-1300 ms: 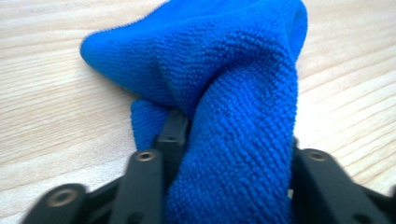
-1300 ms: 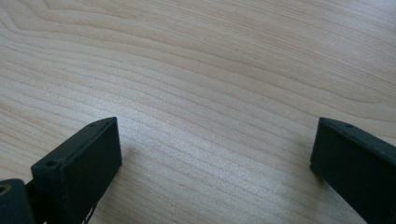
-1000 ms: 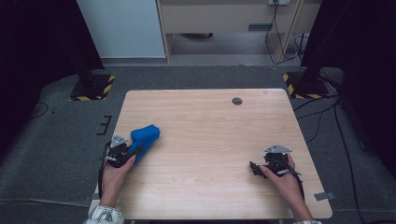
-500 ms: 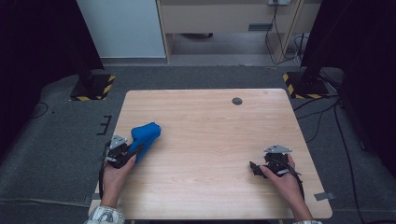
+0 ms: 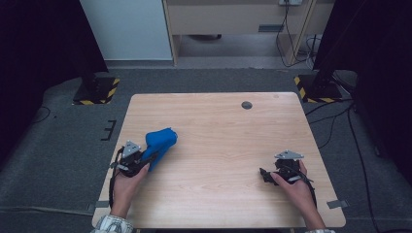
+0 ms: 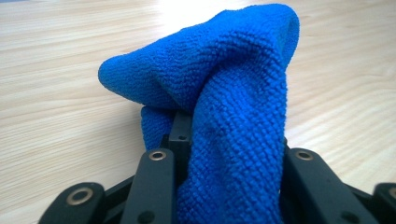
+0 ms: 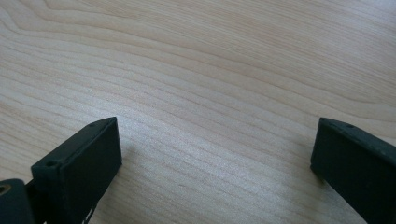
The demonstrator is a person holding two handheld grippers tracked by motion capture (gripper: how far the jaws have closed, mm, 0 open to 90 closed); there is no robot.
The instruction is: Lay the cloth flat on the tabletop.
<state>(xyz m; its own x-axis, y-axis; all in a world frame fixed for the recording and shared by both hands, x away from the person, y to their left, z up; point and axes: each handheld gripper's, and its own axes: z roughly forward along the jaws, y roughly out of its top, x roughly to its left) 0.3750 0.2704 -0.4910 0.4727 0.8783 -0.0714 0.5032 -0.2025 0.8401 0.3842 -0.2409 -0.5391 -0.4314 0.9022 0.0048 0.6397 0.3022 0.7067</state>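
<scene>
Blue cloth [image 5: 160, 141] on wooden table [image 5: 218, 126]

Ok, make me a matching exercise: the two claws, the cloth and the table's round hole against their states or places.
Things:
1. left claw
2. right claw
3. blue cloth
4. round hole

States or places:
A. near the table's far edge
B. open over bare wood
C. bunched up between two jaws
D. shut on fabric

Pairs: 1-D, 2-B, 3-C, 4-A
</scene>
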